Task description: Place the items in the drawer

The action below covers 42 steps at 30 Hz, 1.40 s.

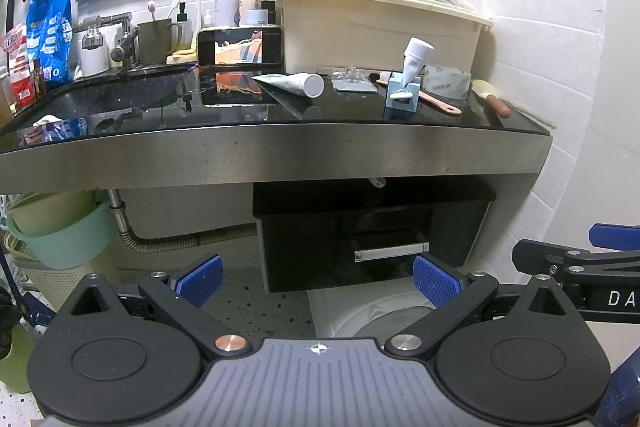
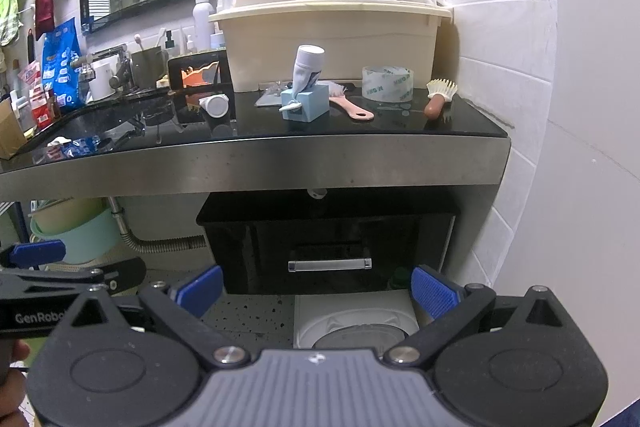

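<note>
Drawer (image 2: 329, 251) under counter (image 2: 256, 159); tape roll (image 2: 387, 84) left of brush (image 2: 439, 95).

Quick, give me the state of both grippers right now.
Left gripper: open, holding nothing, aimed at the closed drawer.
Right gripper: open, holding nothing, also facing the drawer.

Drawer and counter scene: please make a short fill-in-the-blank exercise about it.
1. The black drawer under the counter is ____.
2. The tape roll stands between the pink comb and the ____.
3. Both the left gripper and the right gripper are ____.

Missing words: closed; brush; open
</note>
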Available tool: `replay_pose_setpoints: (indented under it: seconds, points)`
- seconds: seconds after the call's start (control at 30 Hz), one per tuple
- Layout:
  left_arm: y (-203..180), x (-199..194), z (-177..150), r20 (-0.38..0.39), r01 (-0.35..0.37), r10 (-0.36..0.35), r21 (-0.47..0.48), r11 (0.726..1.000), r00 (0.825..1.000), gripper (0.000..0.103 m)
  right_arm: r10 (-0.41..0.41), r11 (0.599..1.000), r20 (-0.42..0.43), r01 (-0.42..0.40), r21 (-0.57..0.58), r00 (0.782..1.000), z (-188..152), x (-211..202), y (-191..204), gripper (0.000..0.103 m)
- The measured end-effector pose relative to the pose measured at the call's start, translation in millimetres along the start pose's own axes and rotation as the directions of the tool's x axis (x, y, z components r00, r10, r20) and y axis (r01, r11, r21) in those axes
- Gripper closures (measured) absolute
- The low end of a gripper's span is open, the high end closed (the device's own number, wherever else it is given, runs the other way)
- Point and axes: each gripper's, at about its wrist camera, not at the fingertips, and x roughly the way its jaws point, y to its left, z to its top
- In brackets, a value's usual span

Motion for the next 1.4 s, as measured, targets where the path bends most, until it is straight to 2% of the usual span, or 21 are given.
replay_pose_setpoints:
  seconds: [0.8, 1.1, 1.4]
  points:
    - [5.3, 8.8, -5.9, -0.011, -0.006, 0.005, -0.022, 1.0, 1.0, 0.001, -0.023, 1.0, 0.001, 0.023, 0.0, 1.0, -4.1, 5.8, 1.0, 0.002]
    - [12.1, 20.4, -15.3, -0.004, -0.037, 0.037, -0.016, 0.999, 0.999, 0.001, -0.062, 0.996, -0.001, 0.062, -0.06, 0.998, -10.7, 18.4, 4.5, 0.002]
    - [17.7, 36.1, -30.0, -0.003, -0.064, 0.064, 0.013, 0.998, 0.998, 0.001, -0.056, 0.996, 0.06, 0.06, -0.069, 0.997, -25.2, 37.5, -5.1, 0.001]
